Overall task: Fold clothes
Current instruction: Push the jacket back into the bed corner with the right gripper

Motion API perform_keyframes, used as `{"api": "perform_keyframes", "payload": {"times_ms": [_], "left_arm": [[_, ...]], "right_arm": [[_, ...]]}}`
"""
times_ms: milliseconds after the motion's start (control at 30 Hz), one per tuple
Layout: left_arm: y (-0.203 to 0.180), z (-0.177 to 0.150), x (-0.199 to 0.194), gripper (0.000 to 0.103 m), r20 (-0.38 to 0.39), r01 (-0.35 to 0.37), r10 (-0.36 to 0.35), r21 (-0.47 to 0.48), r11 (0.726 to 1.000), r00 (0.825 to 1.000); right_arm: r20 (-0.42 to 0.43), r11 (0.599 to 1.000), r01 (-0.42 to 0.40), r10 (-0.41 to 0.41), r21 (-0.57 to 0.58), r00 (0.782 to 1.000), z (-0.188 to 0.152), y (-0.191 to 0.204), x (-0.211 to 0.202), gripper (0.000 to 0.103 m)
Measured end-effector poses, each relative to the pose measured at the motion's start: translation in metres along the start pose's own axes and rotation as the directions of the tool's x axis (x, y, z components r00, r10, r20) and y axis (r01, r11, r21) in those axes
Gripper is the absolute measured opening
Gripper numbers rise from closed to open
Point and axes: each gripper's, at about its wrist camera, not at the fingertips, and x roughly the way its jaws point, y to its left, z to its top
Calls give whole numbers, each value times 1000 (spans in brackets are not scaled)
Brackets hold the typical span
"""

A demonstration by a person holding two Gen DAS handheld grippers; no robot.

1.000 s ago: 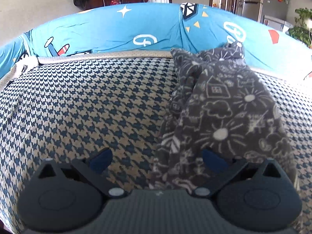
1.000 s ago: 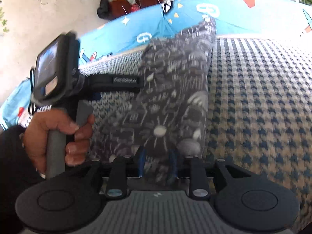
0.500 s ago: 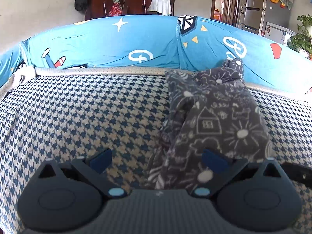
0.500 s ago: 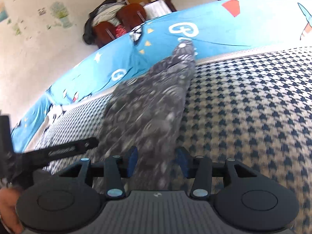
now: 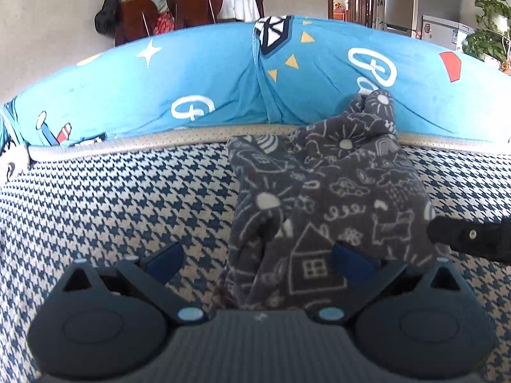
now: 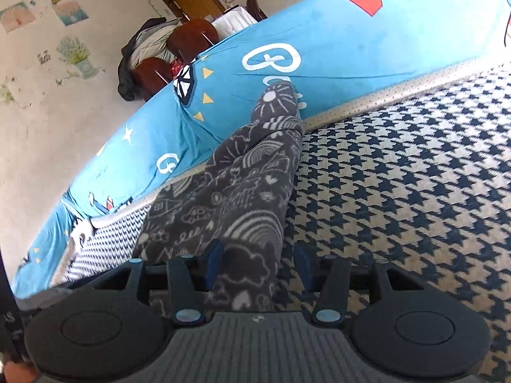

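The left hand-held gripper [image 5: 257,260] hangs with its jaws wide apart over the houndstooth sofa seat [image 5: 111,198], gripping nothing. The grey doodle-print garment [image 5: 322,191] lies folded lengthwise (far end against the blue backrest cover [image 5: 198,76]). The right hand-held gripper [image 6: 258,266] is opening, the cloth's near end between its pads.

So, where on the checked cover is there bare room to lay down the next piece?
Two patches of the blue-and-cream houndstooth cover are bare: left of the dark grey doodle-print garment, up to the blue cartoon cushion; and right of it. The middle is crowded: the garment lies between both grippers' fingers.
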Motion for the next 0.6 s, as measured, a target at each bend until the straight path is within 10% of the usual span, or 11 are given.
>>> {"api": "perform_keyframes", "payload": {"times_ms": [600], "left_arm": [[14, -11, 27, 103, -65, 58, -65, -100, 993, 996]], "right_arm": [[0, 993, -75, 75, 96, 997, 13, -13, 72, 57]]}}
